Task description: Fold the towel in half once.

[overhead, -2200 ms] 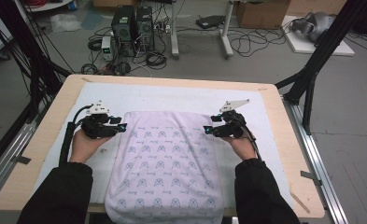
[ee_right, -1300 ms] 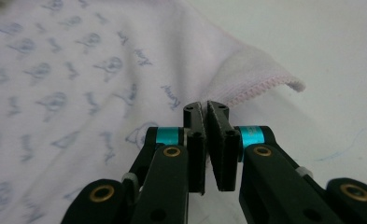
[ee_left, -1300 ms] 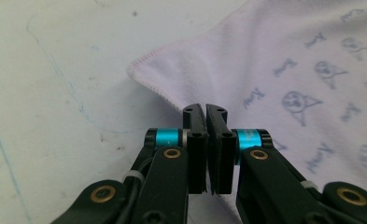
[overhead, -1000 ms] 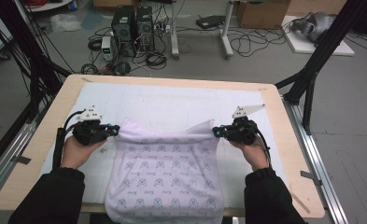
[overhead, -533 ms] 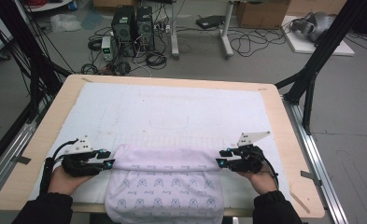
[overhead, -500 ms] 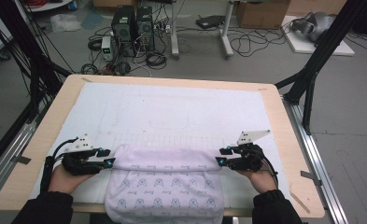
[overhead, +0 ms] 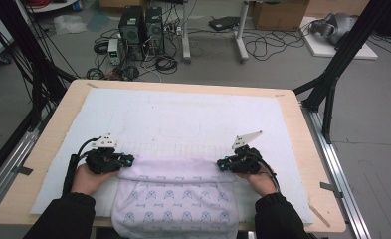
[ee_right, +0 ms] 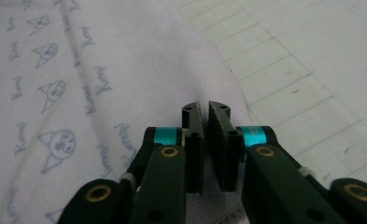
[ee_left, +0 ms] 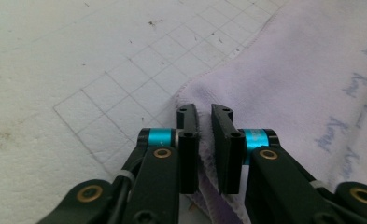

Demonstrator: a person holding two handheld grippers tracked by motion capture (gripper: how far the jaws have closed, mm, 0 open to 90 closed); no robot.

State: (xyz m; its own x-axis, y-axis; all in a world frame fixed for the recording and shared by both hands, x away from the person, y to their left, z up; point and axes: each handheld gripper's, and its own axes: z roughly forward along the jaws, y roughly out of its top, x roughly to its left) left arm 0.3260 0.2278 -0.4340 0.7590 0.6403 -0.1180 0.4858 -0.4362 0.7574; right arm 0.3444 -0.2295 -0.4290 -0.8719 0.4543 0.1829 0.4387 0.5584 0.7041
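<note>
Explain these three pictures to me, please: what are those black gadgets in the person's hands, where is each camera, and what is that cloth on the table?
No robot here: a person holds a hand-operated clamp in each hand. The high view looks down on the table, which a white gridded mat covers. The left gripper and right gripper sit at the two far corners of a pale lilac towel printed with little cat faces, whose near end hangs over the table's edge. The two close-ups come from cameras riding on the clamps, looking along their black jaws. In both, the jaws are shut on the towel's folded edge, left and right.
</note>
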